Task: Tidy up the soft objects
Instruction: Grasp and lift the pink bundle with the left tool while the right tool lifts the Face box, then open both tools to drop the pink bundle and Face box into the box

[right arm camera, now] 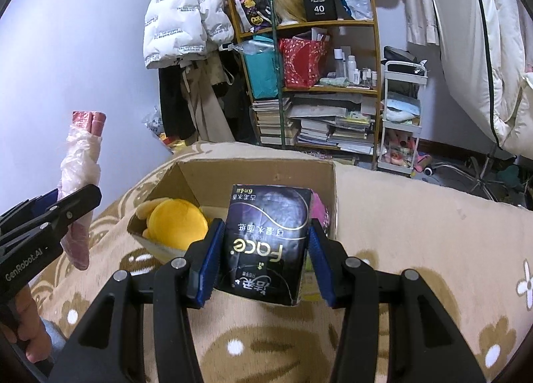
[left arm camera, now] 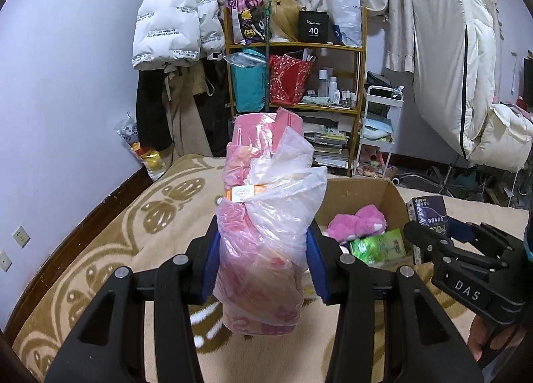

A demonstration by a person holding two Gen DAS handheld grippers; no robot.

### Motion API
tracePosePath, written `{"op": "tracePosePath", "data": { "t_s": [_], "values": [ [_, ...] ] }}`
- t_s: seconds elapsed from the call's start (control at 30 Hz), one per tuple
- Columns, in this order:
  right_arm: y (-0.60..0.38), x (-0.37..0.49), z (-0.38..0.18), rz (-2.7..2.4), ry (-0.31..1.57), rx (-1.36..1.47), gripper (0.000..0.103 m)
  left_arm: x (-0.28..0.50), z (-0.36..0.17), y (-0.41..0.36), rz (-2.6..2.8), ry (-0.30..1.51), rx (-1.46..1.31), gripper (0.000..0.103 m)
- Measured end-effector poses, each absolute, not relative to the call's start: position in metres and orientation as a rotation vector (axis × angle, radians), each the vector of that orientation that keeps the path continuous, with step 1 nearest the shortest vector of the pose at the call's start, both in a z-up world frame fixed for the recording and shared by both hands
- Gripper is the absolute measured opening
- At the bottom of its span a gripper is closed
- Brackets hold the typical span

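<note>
While the left gripper (left arm camera: 263, 263) is clamped on a pink cloth bundle (left arm camera: 263, 216) wrapped in thin, crinkled clear plastic, the bundle is held upright at frame centre above the beige patterned blanket (left arm camera: 100, 249). An orange-and-white label band is seen round its middle. In the right wrist view the same bundle (right arm camera: 81, 183) is seen at the left edge, well clear of the box.

The right gripper (right arm camera: 265, 259) is closed on a dark, glossy tissue pack (right arm camera: 266, 243) printed "Face", pinched between blue ribbed pads (right arm camera: 210, 266) over the near rim of the cardboard box (right arm camera: 253, 169).

Inside the box a yellow plush toy (right arm camera: 173, 223) is seen at its left; a pink fluffy plush (left arm camera: 358, 223) and a green shiny packet (left arm camera: 379, 246) are noted in the left wrist view.

Behind, a wooden shelf (right arm camera: 333, 24) crowded with books, bags and bottles is seen, with a white puffer jacket (right arm camera: 183, 23) hung at upper left.
</note>
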State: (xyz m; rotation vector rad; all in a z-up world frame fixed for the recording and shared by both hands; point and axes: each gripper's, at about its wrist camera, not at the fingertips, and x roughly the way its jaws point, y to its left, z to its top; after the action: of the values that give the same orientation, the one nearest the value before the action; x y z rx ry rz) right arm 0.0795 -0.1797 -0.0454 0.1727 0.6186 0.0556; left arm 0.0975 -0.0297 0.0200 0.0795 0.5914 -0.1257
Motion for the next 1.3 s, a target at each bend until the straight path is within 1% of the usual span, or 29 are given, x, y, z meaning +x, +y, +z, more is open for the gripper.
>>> {"op": "tracePosePath", "data": {
  "t_s": [0.5, 0.83, 1.03, 1.23, 1.3],
  "values": [
    [-0.188, 0.115, -0.059, 0.067, 0.644, 0.204, 0.052, 0.138, -0.007, -0.040, -0.167, 0.687, 0.088, 0.045],
    [-0.189, 0.128, -0.072, 0.064, 0.670, 0.208, 0.052, 0.151, -0.027, -0.053, -0.214, 0.759, 0.094, 0.045],
    [-0.191, 0.132, -0.077, 0.088, 0.661, 0.221, 0.053, 0.164, -0.041, -0.066, -0.214, 0.851, 0.189, 0.045],
    [-0.192, 0.135, -0.082, 0.090, 0.674, 0.223, 0.054, 0.171, -0.048, -0.068, -0.212, 0.878, 0.189, 0.047],
    [-0.193, 0.136, -0.083, 0.087, 0.678, 0.225, 0.054, 0.170, -0.049, -0.066, -0.212, 0.879, 0.175, 0.051]
  ]
}}
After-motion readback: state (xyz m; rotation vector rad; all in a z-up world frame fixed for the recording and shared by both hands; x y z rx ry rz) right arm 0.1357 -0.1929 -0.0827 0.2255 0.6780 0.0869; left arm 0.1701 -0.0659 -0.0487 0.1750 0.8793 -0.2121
